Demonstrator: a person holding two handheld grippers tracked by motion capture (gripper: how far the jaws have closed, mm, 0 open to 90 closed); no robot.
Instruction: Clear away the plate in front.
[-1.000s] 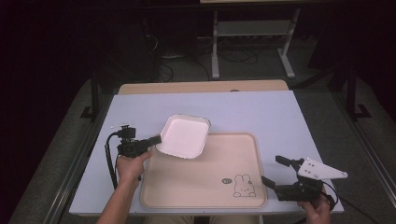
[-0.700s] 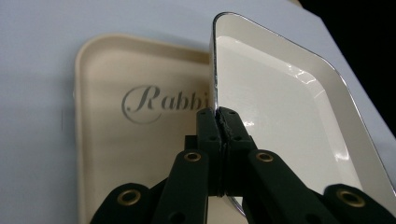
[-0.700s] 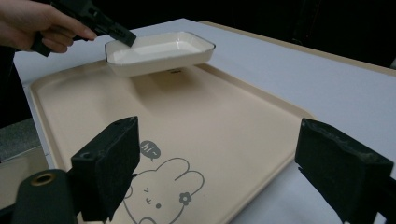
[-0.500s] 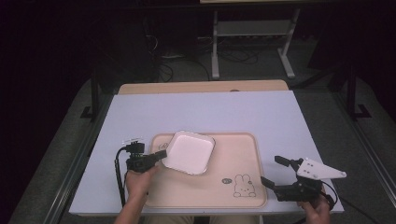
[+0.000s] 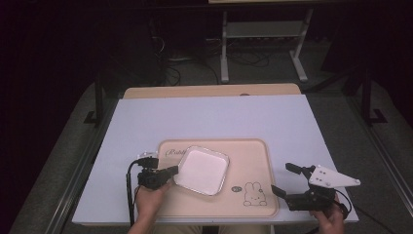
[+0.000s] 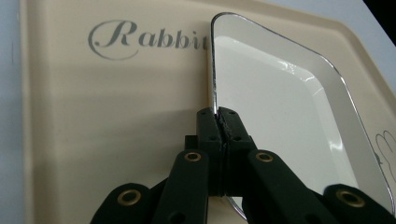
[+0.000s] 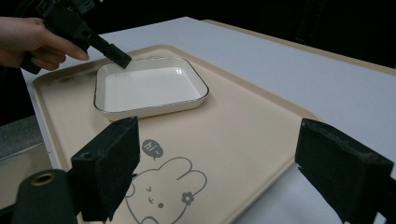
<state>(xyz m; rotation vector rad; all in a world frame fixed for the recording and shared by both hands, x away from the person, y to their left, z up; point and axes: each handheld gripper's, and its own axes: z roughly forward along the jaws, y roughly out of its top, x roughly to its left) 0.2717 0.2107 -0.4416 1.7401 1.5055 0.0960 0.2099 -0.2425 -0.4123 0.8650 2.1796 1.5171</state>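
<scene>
- Clamped tight: left gripper pinching the left rim of the white dish, jaws pressed together with only the thin dark-edged lip between them.
- Seen along the jaws in the left gripper view: left gripper biting the rim edge-on, white dish running away to the right of the pads, its hollow facing the camera.
- Just outward from the pads: dish sitting over the left-middle of the beige tray, tilted corner-wise to the tray's edges; whether it rests flat or is lifted slightly at the gripped side, cannot tell.
- Grey "Rabbit" lettering printed on the tray left of the rim, partly covered by the dish corner.
- From the right gripper view: dish at the far left of the tray, other gripper's black tip touching its far-left corner, a hand behind it.
- Over on the right: right gripper gaping wide, nothing between the jaws, hovering at the tray's near right corner, well apart from the dish.
- Rabbit drawing on the tray just ahead of those spread jaws.
- All of it on the pale table.
</scene>
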